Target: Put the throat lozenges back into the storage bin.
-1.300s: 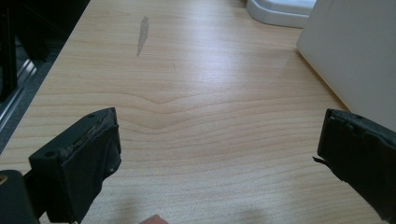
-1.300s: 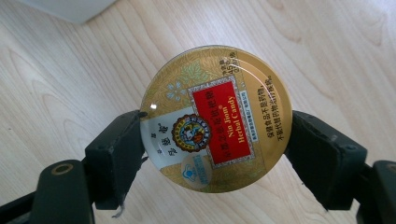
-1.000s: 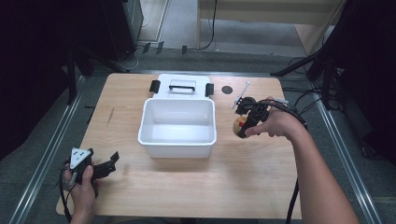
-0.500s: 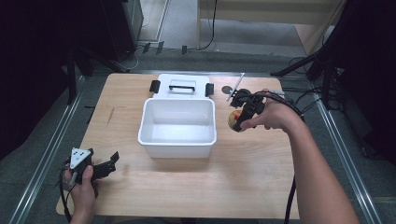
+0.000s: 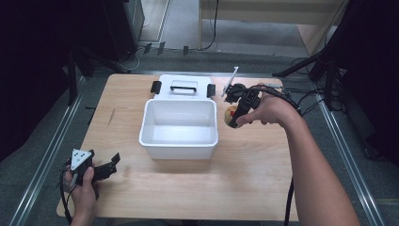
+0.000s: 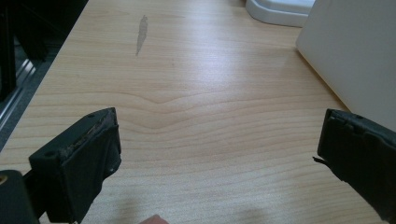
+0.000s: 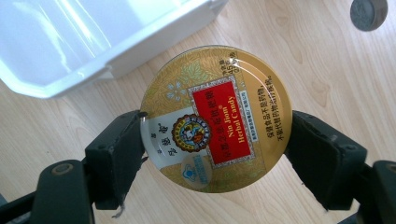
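Right tool (image 7: pixel 215 140) grips candy tin (image 7: pixel 215 119) by rim, near bin (image 5: pixel 179 128); smooth edge may slip. Left tool (image 6: pixel 219 154) open, idle.

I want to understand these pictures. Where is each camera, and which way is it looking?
High view: above the person's side, looking forward and down on the table; both forearms, left hand-held gripper, right hand-held gripper.
Left gripper view: rides the left hand-held gripper, looks along open jaws over the tabletop.
Right gripper view: rides the right hand-held gripper, jaws clamping a candy tin.
Shared: the white bin.
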